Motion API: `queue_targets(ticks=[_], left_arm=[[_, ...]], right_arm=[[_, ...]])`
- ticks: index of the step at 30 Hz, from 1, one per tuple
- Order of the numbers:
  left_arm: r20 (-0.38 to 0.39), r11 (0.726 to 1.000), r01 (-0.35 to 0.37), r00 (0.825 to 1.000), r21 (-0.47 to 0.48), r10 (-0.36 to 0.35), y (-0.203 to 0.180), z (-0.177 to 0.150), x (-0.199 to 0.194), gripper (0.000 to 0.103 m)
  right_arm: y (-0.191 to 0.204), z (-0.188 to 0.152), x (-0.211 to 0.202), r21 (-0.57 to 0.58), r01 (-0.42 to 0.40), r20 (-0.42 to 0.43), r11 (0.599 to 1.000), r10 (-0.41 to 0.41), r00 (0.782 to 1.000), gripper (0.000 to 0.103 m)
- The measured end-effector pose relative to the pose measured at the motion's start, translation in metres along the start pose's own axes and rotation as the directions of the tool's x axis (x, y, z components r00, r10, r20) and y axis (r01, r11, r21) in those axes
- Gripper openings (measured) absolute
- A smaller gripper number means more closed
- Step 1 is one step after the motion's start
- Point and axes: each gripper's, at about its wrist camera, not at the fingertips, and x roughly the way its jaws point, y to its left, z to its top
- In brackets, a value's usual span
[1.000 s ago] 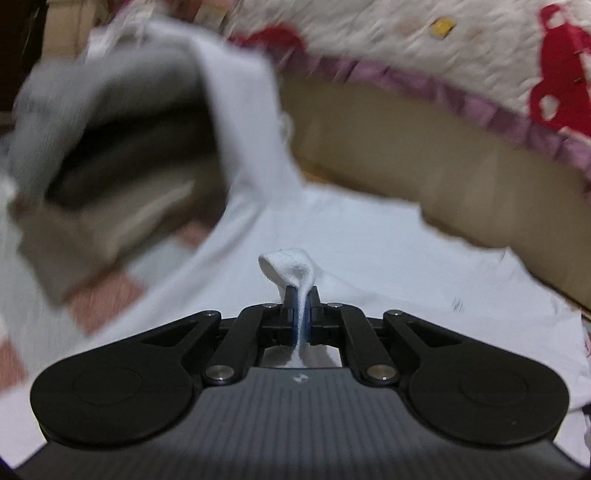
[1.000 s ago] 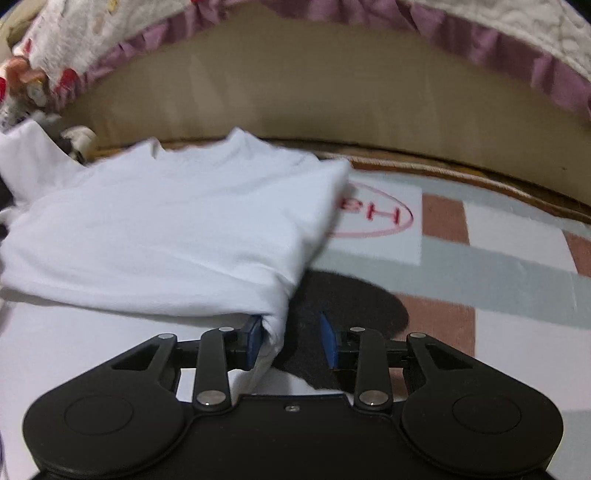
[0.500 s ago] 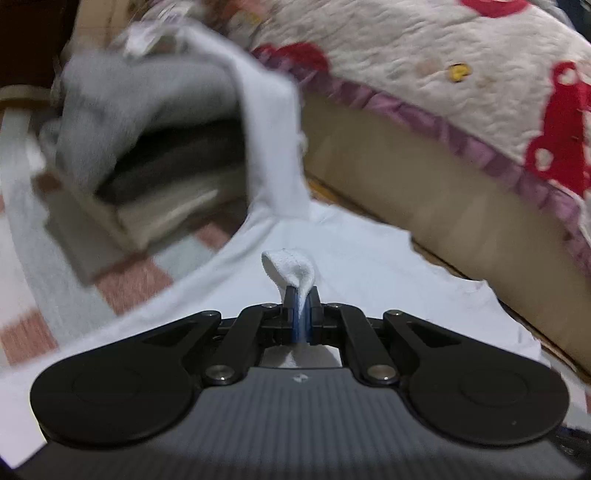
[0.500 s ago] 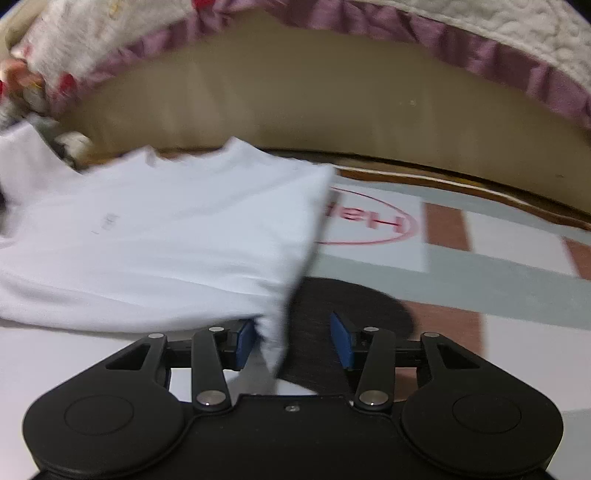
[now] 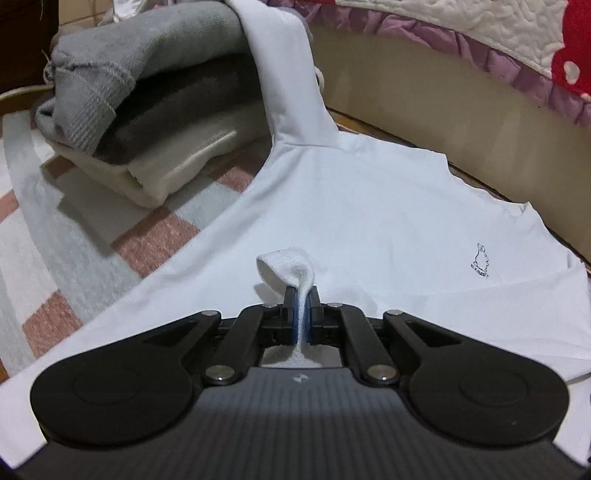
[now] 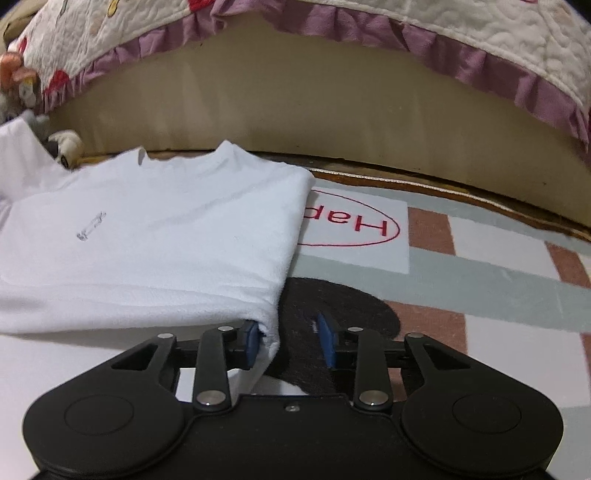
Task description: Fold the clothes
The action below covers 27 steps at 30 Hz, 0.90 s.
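A white long-sleeved shirt (image 5: 369,221) with a small rabbit print lies spread on the rug. My left gripper (image 5: 302,295) is shut on a pinched-up fold of its cloth, which curls over the fingertips. One sleeve (image 5: 284,74) is draped up over the clothes pile. In the right wrist view the shirt (image 6: 166,251) lies folded over itself, its folded edge on the right. My right gripper (image 6: 286,332) sits at the near corner of that edge with its jaws closing. The cloth touches the left pad (image 6: 251,341) only, and the right pad is bare.
A stack of folded clothes (image 5: 147,92), grey on top and cream below, stands at the left. The checked rug (image 6: 480,266) carries a red oval print (image 6: 354,225). A tan bed base (image 6: 314,110) under a frilled quilt (image 5: 517,29) runs along the back.
The left view swung a little and sharpened, still pinching the same fold. The right jaws widened, then narrowed again. The shirt's folded edge settled flatter on the rug.
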Motion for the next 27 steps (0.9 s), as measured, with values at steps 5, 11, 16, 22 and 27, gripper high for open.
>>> queue_targets(ticks=[5, 11, 16, 22, 27], left_arm=[[-0.001, 0.999, 0.032, 0.999, -0.030, -0.032, 0.004, 0.002, -0.004, 0.003], [-0.005, 0.996, 0.053, 0.999, -0.066, -0.053, 0.005, -0.005, -0.001, 0.003], [-0.021, 0.994, 0.091, 0.995, -0.065, -0.092, 0.011, -0.001, 0.006, 0.003], [-0.023, 0.985, 0.154, 0.987, -0.074, -0.156, 0.019, -0.002, 0.009, 0.003], [-0.018, 0.983, 0.161, 0.987, -0.087, -0.163, 0.024, -0.004, 0.011, 0.003]], right_arm=[[-0.020, 0.023, -0.041, -0.002, -0.115, -0.037, 0.993, 0.114, 0.993, 0.045], [-0.031, 0.059, -0.023, 0.084, -0.254, 0.181, 0.963, 0.236, 0.955, 0.046], [0.033, 0.079, 0.041, -0.352, -0.161, 0.086, 0.922, 0.203, 0.975, 0.046], [0.058, 0.087, 0.088, -0.736, -0.179, -0.007, 0.653, 0.257, 0.966, 0.078], [0.032, 0.122, 0.113, -0.572, -0.387, -0.221, 0.723, 0.319, 0.922, 0.082]])
